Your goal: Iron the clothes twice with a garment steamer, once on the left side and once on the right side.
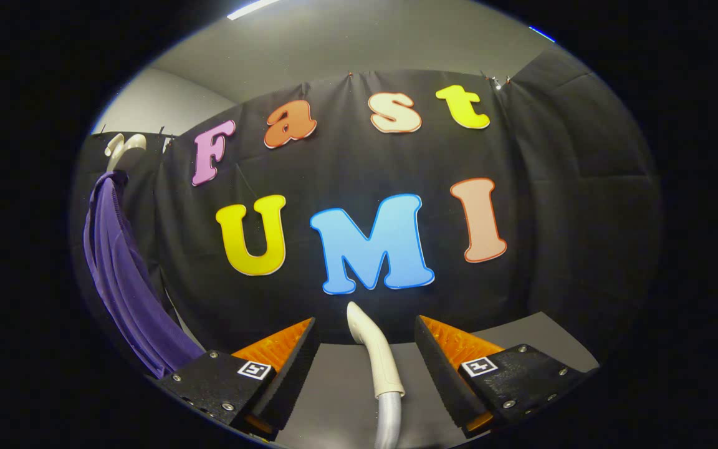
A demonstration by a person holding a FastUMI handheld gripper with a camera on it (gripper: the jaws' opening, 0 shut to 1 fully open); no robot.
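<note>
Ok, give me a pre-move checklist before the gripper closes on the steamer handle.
1. Fingers open: ok. The gripper has both fingers spread wide apart.
2. Handle between the fingers: ok. The white steamer handle stands in the gap, roughly centred.
3. Contact with the handle: not ok yet. Neither finger touches it; there is clear space on both sides.
4. Hose free: cannot tell. The grey hose runs down from the handle and out of sight.
5. Garment in place: ok. The purple garment hangs on a white hanger against the booth wall, far off to the left.
6. Steamer head: cannot tell.
</note>
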